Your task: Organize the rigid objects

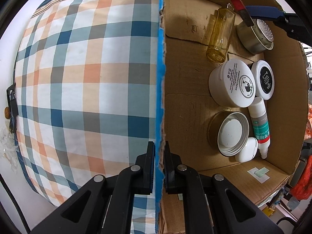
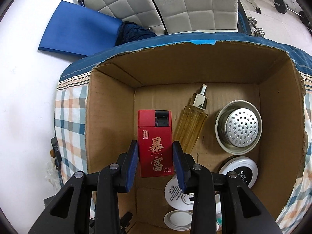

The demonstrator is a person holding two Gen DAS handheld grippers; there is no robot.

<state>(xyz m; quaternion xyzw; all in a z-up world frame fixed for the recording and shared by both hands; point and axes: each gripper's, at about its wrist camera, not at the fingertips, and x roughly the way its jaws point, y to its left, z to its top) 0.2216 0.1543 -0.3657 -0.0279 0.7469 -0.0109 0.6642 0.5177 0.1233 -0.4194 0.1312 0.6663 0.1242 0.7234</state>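
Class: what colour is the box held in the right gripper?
Red box with gold lettering; clearest in the right wrist view.

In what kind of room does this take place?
Probably a bedroom at home that also serves for exercise: the cardboard box sits on a plaid quilt, a padded white headboard stands behind, and dumbbells lie on the floor.
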